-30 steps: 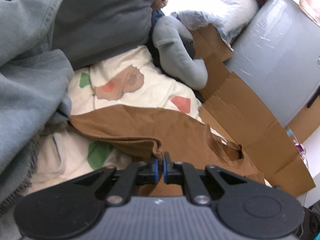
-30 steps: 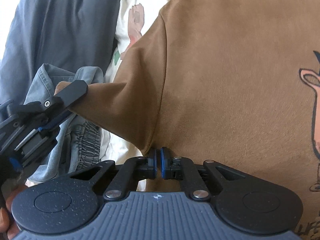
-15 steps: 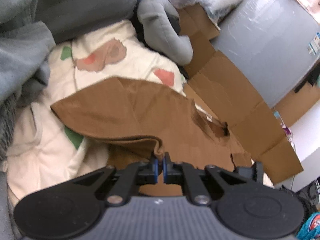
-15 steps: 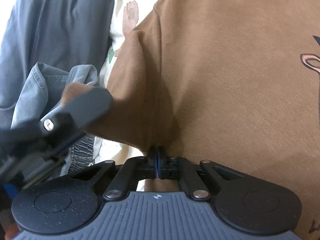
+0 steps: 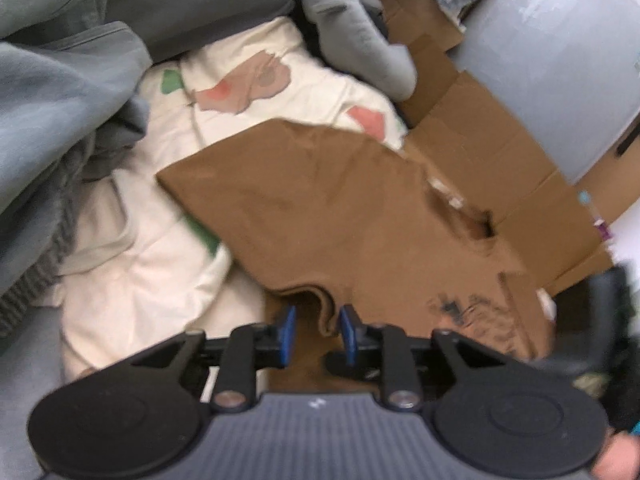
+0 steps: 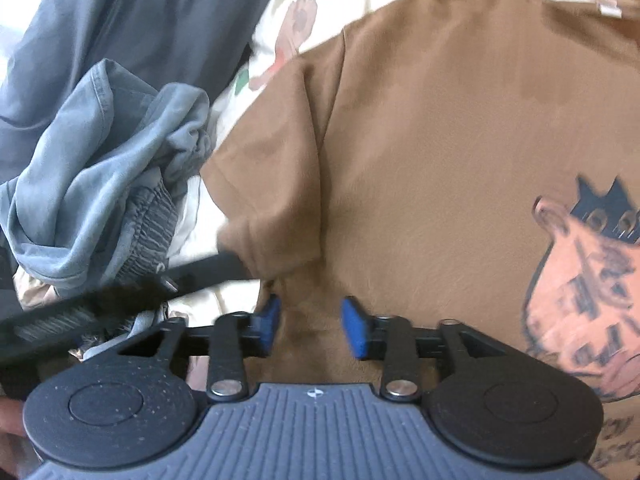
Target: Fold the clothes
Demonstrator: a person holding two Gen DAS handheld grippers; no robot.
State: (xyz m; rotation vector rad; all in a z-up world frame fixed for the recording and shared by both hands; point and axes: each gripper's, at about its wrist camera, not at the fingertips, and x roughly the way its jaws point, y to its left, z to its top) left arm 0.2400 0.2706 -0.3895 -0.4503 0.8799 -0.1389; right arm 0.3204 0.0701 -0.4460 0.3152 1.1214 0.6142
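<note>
Lying flat, brown T-shirt (image 6: 420,152), printed graphic

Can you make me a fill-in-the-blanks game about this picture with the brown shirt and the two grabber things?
1. The T-shirt being folded is the colour ____.
2. The pads on both grippers are the colour ____.
3. The shirt lies on a cream sheet printed with pink and ____ shapes.
4. The jaws of the left gripper and right gripper are ____, letting go of the shirt.

Missing words: brown; blue; green; opening
</note>
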